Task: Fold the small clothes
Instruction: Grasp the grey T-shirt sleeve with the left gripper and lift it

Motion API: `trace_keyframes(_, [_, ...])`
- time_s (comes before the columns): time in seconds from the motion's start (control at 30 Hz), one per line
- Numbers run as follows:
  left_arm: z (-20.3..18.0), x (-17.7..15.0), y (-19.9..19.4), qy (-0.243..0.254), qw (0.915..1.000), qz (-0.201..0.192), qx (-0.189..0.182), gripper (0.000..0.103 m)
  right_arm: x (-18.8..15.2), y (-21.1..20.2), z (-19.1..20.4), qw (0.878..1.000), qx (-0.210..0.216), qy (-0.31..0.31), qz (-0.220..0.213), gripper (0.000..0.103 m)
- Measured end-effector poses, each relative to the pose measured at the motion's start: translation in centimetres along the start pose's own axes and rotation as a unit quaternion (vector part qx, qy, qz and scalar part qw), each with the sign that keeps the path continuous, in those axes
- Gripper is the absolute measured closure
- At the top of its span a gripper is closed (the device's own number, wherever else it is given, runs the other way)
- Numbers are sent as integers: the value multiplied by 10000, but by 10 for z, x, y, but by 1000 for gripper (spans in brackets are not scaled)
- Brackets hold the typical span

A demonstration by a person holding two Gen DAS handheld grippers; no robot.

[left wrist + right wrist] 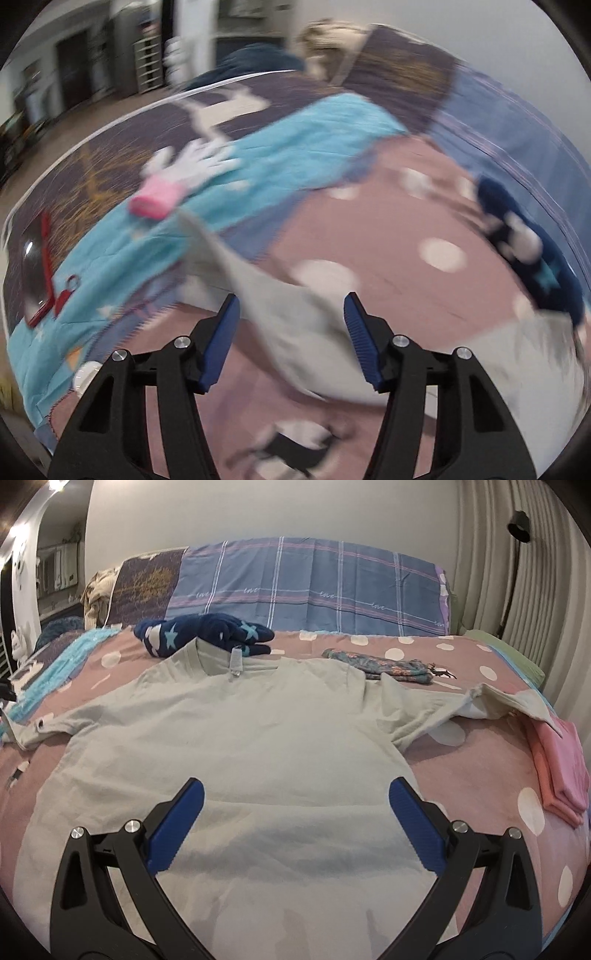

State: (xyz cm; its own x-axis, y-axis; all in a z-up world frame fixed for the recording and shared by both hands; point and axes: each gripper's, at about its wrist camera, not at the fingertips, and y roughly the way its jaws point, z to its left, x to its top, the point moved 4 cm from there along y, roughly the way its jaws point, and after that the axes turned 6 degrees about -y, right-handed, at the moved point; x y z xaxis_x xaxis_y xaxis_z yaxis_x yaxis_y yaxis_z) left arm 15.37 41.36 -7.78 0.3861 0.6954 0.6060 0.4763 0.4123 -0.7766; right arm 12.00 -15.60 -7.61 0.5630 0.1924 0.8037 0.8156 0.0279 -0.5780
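Pale grey T-shirt (236, 738) lies flat on the dotted pink bedspread (480, 760) — its left sleeve (295, 325) sits between the left gripper (291, 310)'s half-spread jaws, untouched; the right gripper (295, 794) gapes wide over the hem, empty.

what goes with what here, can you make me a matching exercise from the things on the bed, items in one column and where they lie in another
Items:
1. pale T-shirt
2. navy star garment
3. pink folded stack
4. floral garment

Places or states:
A. at the bed's right edge, by the shirt's right sleeve
B. spread flat, collar toward the pillows
C. bunched just behind the shirt's collar
D. beyond the shirt's right shoulder, on the dotted cover

Pairs: 1-B, 2-C, 3-A, 4-D
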Motion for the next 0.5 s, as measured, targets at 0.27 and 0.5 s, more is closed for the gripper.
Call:
trace_keyframes(0.27, [65,14,71,-997,9921,679,349,43,12,19,29,9991,175,-365,95,2])
trace_keyframes(0.5, [11,49,43,-727,9881,19,-1358,98,15,19,41,9977,143,-662,72,2])
